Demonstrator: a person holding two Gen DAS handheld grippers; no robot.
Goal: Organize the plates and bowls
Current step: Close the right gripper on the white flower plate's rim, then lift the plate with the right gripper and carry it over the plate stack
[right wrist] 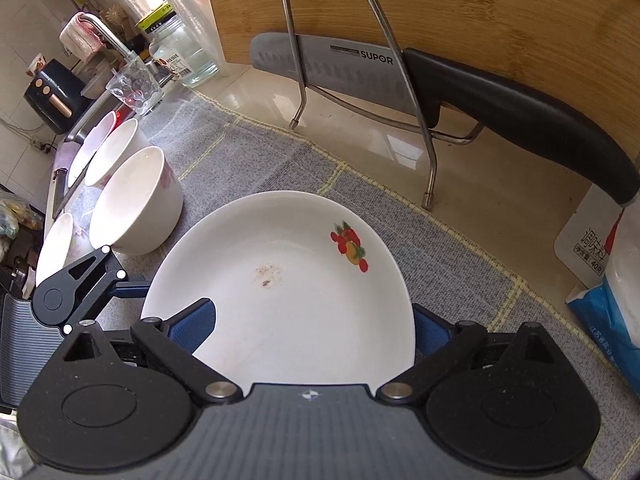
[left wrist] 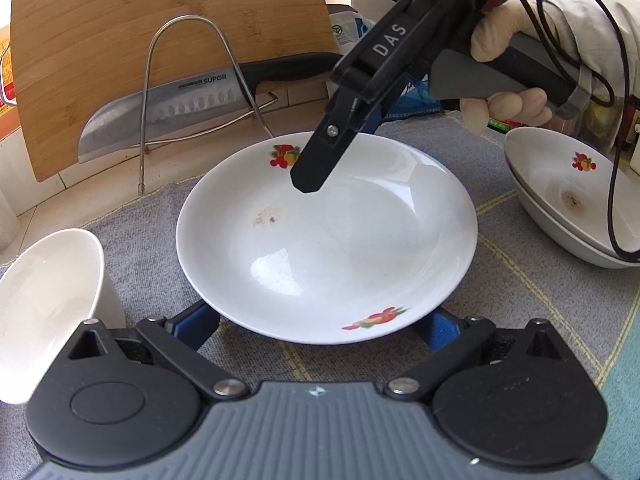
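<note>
bowl, far left: white bowl [left wrist: 48, 312] tipped on its side, mouth facing right, on the grey cloth [left wrist: 152, 232]
left tongs: left gripper [left wrist: 320, 320] spread wide, blue pads either side of the plate's near rim, not pinching it
plate: white plate [left wrist: 326, 236] flat on the cloth at centre, round so no long axis; fruit decals at far and near rim, brown speck left of centre
right tongs: right gripper [right wrist: 314, 328] released, fingers wide apart, one blue pad [right wrist: 196, 326] over the plate's inner surface, the other outside the rim
hand: gloved hand [left wrist: 504, 80] grips the right gripper's handle, upper right
stack, far right: two nested plates [left wrist: 568, 196], same fruit decal, left view only
right view only: row of white bowls [right wrist: 132, 200] on their sides, glass tumbler [right wrist: 134, 88], jar, tap, salt bag [right wrist: 608, 312]
knife: knife [right wrist: 400, 80] in wire rack [right wrist: 360, 40], long axis left-right, against bamboo board [right wrist: 440, 8]
writing: "SUPOR" on blade, "DAS" on right gripper, "40" on a packet
</note>
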